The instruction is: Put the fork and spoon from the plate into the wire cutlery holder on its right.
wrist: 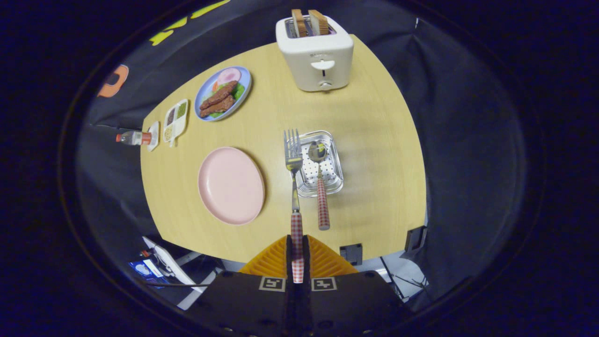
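Note:
My gripper (297,248) is shut on the red-checked handle of the fork (294,187), high above the table. The fork points away from me, its tines over the left edge of the wire cutlery holder (333,180). The spoon (320,187) lies in the holder, bowl at the far end, its red-checked handle sticking out over the near rim onto the table. The pink plate (230,185) lies bare to the left of the holder.
A white toaster (316,54) with two bread slices stands at the table's far end. A blue plate of food (223,93), a divided condiment dish (175,119) and a small bottle (133,137) sit along the left edge.

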Available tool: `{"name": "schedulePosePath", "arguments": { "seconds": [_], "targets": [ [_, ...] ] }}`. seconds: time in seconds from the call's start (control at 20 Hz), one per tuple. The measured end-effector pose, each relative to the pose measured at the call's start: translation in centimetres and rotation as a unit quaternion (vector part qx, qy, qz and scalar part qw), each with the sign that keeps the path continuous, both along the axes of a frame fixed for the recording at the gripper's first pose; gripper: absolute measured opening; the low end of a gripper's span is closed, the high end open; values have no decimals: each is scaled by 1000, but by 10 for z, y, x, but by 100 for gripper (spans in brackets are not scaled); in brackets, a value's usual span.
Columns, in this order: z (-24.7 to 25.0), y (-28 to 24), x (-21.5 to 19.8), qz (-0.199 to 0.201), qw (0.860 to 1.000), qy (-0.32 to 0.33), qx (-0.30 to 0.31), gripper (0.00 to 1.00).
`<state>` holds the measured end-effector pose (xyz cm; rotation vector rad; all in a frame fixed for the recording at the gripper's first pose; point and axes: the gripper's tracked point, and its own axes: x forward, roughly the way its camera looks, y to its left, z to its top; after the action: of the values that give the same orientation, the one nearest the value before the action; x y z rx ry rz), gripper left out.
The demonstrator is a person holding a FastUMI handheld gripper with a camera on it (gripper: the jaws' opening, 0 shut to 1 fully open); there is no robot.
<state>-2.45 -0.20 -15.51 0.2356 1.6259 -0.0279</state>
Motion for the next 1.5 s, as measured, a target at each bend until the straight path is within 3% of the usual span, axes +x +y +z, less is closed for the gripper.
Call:
{"name": "schedulePosePath", "arguments": {
  "seconds": [0.45, 1.0, 1.05, 1.35, 1.4, 1.45, 1.5],
  "targets": [
    [-11, 2, 8, -28, 992, 123, 1, 5],
    [-32, 1, 29, -24, 986, 166, -12, 5],
    [-32, 0, 32, -16, 986, 163, -14, 10],
    [-30, -3, 50, -12, 993, 118, -20, 15],
    [-26, 0, 55, -13, 994, 103, -14, 19],
    [-27, 2, 57, -11, 996, 90, -13, 34],
    [-21, 4, 61, -7, 997, 74, -10, 37]
  ]
}}
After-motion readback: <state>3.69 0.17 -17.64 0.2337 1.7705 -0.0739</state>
